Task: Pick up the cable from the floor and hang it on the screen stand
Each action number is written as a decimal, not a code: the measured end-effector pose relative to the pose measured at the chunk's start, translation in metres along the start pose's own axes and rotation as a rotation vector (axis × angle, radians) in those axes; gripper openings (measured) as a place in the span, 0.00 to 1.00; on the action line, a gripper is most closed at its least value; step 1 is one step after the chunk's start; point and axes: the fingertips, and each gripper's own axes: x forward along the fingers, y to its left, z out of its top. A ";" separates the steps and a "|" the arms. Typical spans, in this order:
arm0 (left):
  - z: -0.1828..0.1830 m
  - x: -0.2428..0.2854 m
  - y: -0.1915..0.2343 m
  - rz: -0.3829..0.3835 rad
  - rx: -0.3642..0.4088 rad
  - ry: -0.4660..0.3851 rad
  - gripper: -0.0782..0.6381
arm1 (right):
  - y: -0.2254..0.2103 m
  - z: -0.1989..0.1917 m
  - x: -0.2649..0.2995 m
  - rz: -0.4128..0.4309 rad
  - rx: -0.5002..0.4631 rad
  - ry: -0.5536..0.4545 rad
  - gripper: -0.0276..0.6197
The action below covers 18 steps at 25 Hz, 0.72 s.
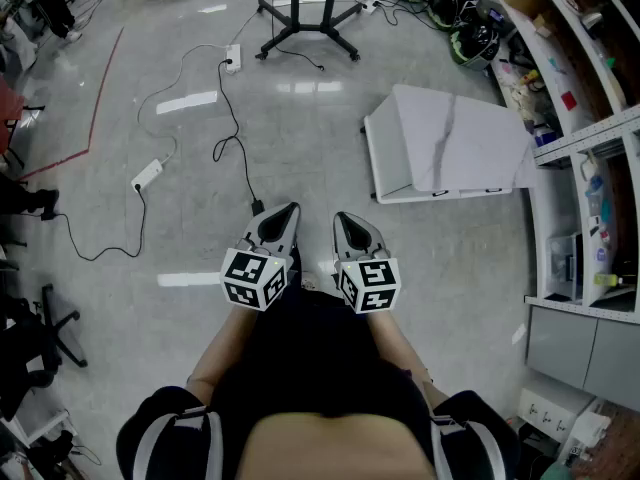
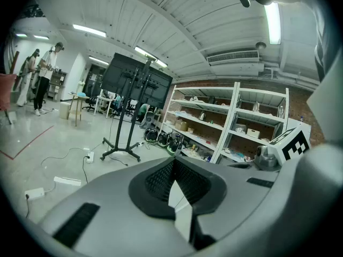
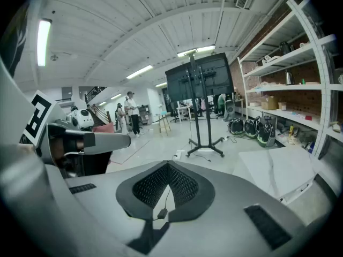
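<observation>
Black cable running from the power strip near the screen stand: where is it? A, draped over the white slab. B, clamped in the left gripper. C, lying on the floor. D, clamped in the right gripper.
C: in the head view the black cable lies loose on the floor ahead of the left gripper and right gripper, both shut with nothing in them.

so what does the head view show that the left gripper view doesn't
Only the head view: the person's body from above and the white slab lying on the floor. Only the left gripper view: the screens mounted on the stand, people far off, ceiling lights. Both: the stand's base, the black cable, a power strip.
</observation>
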 end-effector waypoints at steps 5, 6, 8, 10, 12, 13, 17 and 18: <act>0.005 -0.004 -0.004 -0.015 0.034 -0.012 0.12 | 0.003 0.003 -0.003 -0.013 -0.001 -0.017 0.08; 0.005 -0.004 -0.004 -0.012 0.035 -0.013 0.12 | 0.003 0.003 -0.004 -0.015 0.001 -0.020 0.08; 0.005 -0.005 -0.003 -0.008 0.035 -0.015 0.12 | 0.002 0.003 -0.003 -0.018 0.001 -0.020 0.08; 0.006 -0.005 0.001 -0.007 0.034 -0.018 0.12 | 0.002 0.003 0.001 -0.019 0.001 -0.016 0.08; 0.007 -0.005 0.007 -0.003 0.030 -0.020 0.12 | 0.003 0.004 0.007 -0.015 0.004 -0.021 0.08; 0.007 -0.004 0.011 0.001 0.027 -0.020 0.12 | 0.004 0.006 0.010 -0.010 0.007 -0.027 0.08; 0.013 0.002 0.031 0.012 0.013 -0.016 0.12 | 0.003 0.017 0.031 -0.011 0.018 -0.035 0.08; 0.015 0.006 0.037 0.012 0.011 -0.015 0.12 | 0.003 0.021 0.039 -0.011 0.017 -0.037 0.08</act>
